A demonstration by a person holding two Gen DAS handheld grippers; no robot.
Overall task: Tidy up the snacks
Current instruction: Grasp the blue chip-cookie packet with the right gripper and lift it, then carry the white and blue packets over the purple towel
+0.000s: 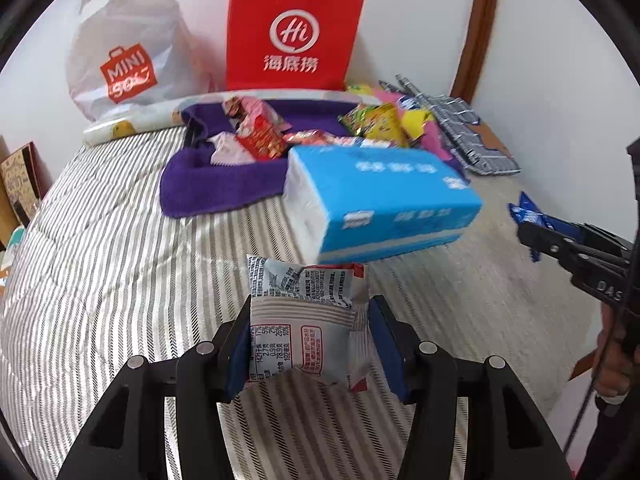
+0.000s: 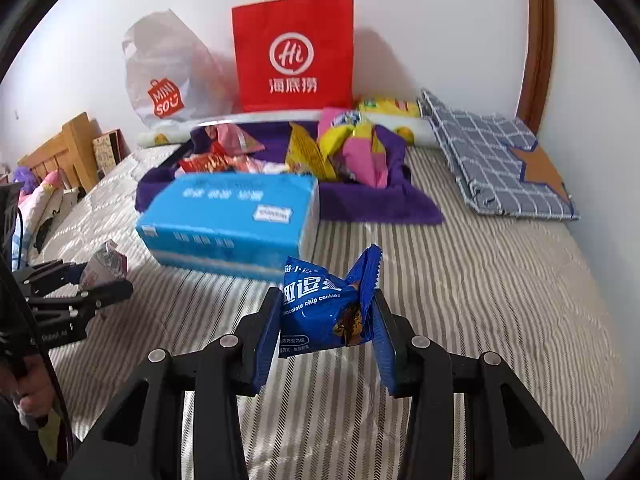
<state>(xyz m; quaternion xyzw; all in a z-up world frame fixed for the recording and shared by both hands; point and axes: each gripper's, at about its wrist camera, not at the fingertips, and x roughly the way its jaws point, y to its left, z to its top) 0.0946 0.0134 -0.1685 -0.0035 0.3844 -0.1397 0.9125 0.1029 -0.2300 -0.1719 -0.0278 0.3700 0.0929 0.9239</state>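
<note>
Nearest in the left wrist view, the left tongs [image 1: 306, 344] are pinching a grey-and-white snack packet [image 1: 304, 320] between their blue pads, with the printed back side of the packet facing the camera. The packet is held above the striped bed cover [image 1: 120, 280].

In the right wrist view, the right tongs [image 2: 326, 334] are pinching a blue cookie packet [image 2: 324, 308], which carries the words "chocolate chip cookies". This packet is also held above the bed cover. Each pair of tongs appears at the edge of the other view.

Just behind both packets lies a blue tissue pack [image 2: 232, 216], flat on the bed.

Behind the tissue pack there is a purple towel [image 2: 380, 204] with a low tray on it. On the left side lie red and pink snack bags [image 2: 216, 160]. On the right side lie yellow and pink snack bags [image 2: 352, 148].

To the right of the towel a checked blue cloth [image 2: 492, 160] rests near the wall.

Farthest away, a red paper bag [image 2: 294, 52] stands upright against the white wall. A white plastic bag [image 2: 168, 76] with a red logo leans just beside it on the left.
</note>
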